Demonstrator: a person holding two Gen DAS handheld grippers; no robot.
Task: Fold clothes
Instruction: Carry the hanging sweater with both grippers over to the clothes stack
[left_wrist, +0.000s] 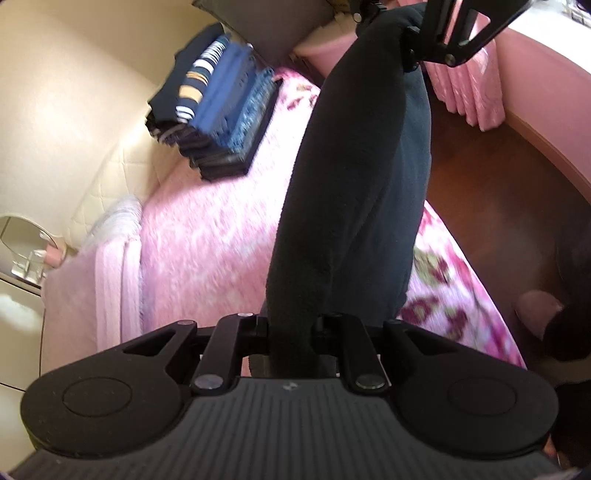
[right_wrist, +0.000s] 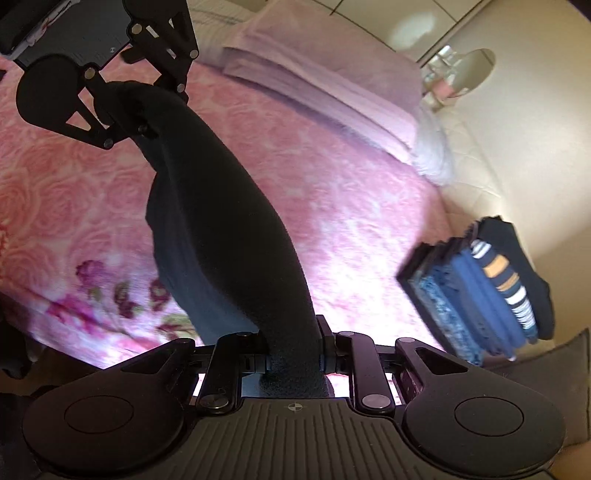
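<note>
A stack of folded clothes (left_wrist: 218, 107) already sits on the bed (left_wrist: 207, 236). The left gripper (left_wrist: 290, 328) and right gripper (right_wrist: 293, 347) each pinch an end of a dark garment (left_wrist: 354, 192) held above it, seemingly still unfolded.

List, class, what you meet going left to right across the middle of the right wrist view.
Pink floral bedspread → dark garment held between both grippers → stack of folded clothes → cream wall.

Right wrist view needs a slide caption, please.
Both grippers, right gripper and left gripper, hold a dark fleece garment above the pink bed.
</note>
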